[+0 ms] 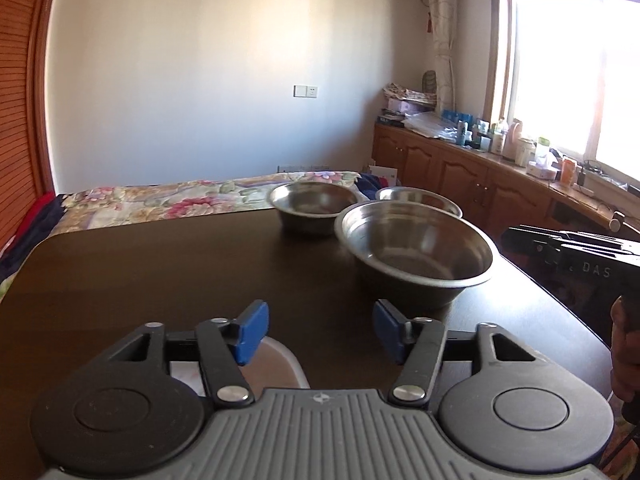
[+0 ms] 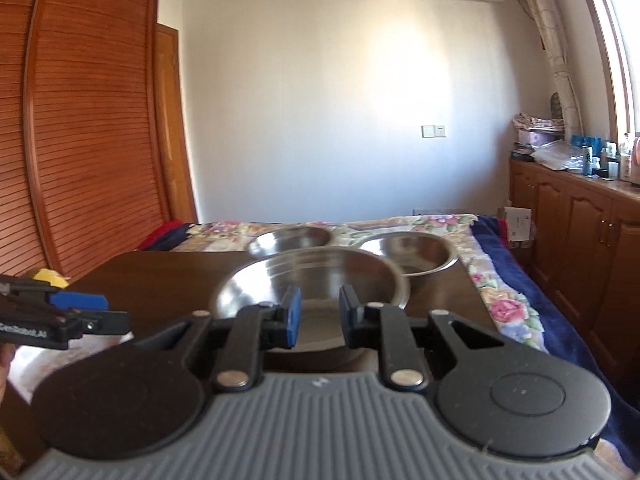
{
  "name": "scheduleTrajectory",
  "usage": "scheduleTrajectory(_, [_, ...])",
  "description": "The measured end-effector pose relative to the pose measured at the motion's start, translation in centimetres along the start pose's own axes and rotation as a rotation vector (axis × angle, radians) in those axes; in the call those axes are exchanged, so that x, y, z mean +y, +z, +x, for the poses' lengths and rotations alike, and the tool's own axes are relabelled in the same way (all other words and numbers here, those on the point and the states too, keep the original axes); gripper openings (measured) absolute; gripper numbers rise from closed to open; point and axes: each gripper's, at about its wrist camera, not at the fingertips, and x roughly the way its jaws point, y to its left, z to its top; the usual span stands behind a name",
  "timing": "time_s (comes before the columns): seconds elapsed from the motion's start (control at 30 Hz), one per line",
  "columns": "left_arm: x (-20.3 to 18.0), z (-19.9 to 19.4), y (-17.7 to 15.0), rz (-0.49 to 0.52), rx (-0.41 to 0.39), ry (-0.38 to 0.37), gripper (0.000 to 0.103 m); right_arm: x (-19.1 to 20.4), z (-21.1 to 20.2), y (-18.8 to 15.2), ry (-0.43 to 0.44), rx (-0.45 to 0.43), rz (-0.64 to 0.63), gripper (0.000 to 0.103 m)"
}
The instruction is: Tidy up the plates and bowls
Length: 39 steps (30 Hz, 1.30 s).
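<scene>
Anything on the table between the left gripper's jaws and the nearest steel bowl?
No. In the left wrist view, only bare dark table lies between the left gripper and the nearest steel bowl. The jaws stand open, holding nothing.

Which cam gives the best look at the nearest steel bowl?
Left wrist. The nearest bowl shows whole there: full rim, inside and outer wall, standing on the dark table ahead of the open left gripper. In the right wrist view the same bowl is partly hidden, its near rim behind the right gripper.
</scene>
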Motion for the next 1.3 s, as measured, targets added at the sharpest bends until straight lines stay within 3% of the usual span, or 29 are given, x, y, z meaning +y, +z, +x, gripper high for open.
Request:
scheduleTrajectory(0.13, [-1.1,1.7,0.9,0.012,-0.003,0.005,0.084,-2.1,1.7,0.0,-0.011,0.006,0.008,0.034])
scheduleTrajectory(0.2, [-1.5,2.4,1.3,0.011,-0.008,0.009,0.087,-2.8,2.5,0.1,-0.008,0.013,0.011,0.039])
scheduleTrajectory(0.27, [-1.6,3.1,1.8,0.005,-0.008,0.005,0.089,-3.3,3.2,0.1,-0.007,0.016,0.007,0.053])
scheduleTrajectory(0.4, [-1.7,4.3,2.5,0.008,-0.003,0.013,0.091,-3.7,4.1,0.3,0.008,0.020,0.001,0.054])
scheduleTrajectory(0.57, [-2.2,5.2,3.2,0.019,-0.006,0.033,0.093,-3.8,5.1,0.3,0.014,0.024,-0.015,0.063])
scheduleTrajectory(0.73, [-2.4,6.2,3.8,0.026,-0.004,0.013,0.095,-4.1,5.7,0.3,0.016,0.033,-0.021,0.067])
scheduleTrajectory(0.93, [-2.8,7.5,4.2,0.014,0.021,0.001,0.101,-4.0,6.1,0.4,0.020,0.044,-0.038,0.082])
scheduleTrajectory(1.3, [-3.2,8.9,4.4,0.018,0.044,-0.021,0.098,-4.0,6.9,0.3,0.039,0.079,-0.038,0.082])
